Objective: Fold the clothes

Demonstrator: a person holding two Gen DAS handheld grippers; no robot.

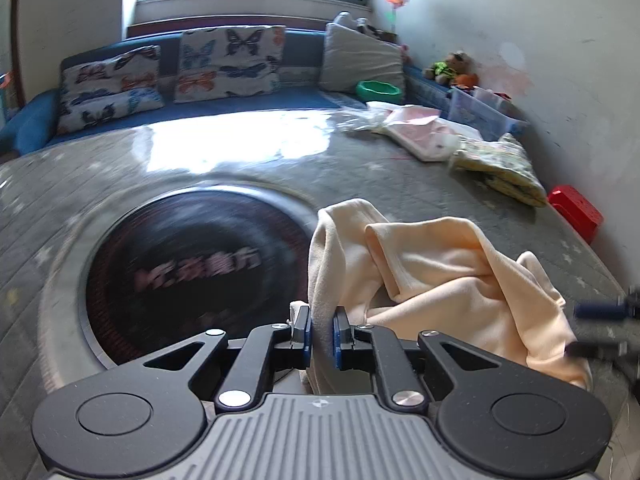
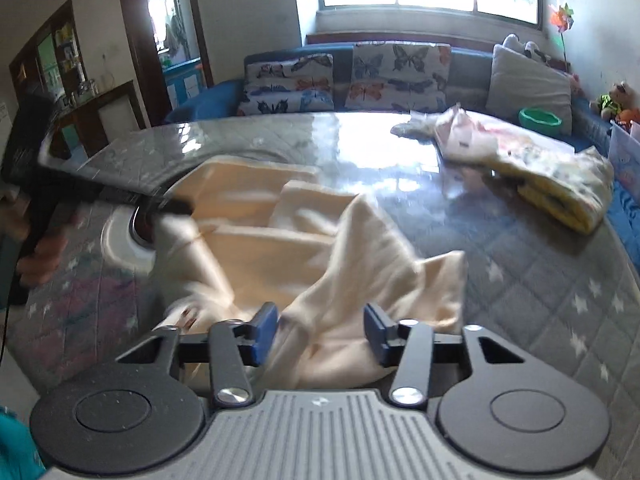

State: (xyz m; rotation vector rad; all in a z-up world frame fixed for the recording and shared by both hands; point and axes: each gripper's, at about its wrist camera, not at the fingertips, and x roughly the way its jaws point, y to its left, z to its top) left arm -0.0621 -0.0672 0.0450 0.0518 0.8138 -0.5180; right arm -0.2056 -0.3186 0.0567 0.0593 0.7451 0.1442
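A cream garment lies crumpled on the grey quilted table cover. My left gripper is shut on a fold of its edge, near the table's dark round inset. In the right wrist view the same garment lies bunched under my right gripper, whose jaws stand wide apart with cloth between them but not pinched. The left gripper shows there at the garment's far left corner. The right gripper's fingers show blurred at the left view's right edge.
A pink folded garment and a yellow patterned one lie at the table's far right. A blue sofa with butterfly cushions, a green bowl, a clear bin and a red stool stand around.
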